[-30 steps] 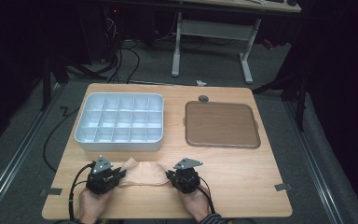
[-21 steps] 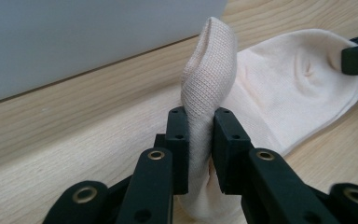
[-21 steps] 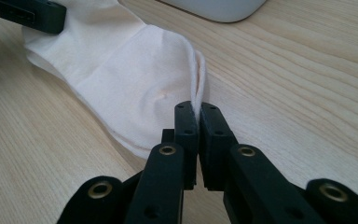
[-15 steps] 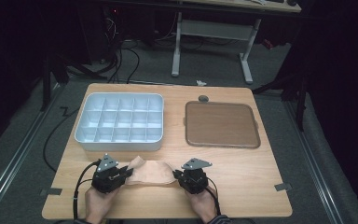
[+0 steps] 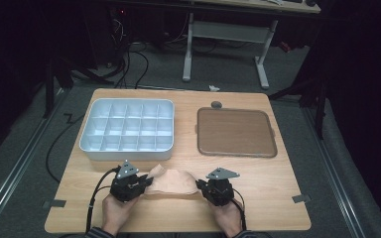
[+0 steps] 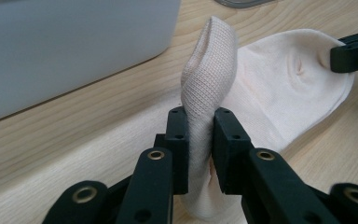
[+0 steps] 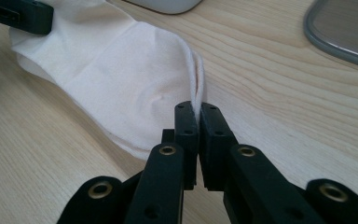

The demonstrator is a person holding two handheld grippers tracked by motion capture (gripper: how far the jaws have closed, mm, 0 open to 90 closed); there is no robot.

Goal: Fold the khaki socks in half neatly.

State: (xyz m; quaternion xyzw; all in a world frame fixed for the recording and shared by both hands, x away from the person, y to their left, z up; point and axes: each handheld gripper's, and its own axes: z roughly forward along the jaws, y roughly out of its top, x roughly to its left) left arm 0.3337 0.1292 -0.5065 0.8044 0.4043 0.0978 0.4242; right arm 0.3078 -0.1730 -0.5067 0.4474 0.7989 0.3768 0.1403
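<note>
Near the table's [image 5: 278,198] front edge, left gripper [image 6: 200,140] and right gripper [image 7: 198,126] each clamp one end of a cream sock [image 5: 173,182].

No readable text, label, brand, number or sign in any view. Surfaces plain, unmarked: compartment tray [image 5: 128,130], brown tray [image 5: 235,132], sock [image 6: 279,88], wooden table [image 5: 278,173], black gripper parts.
</note>
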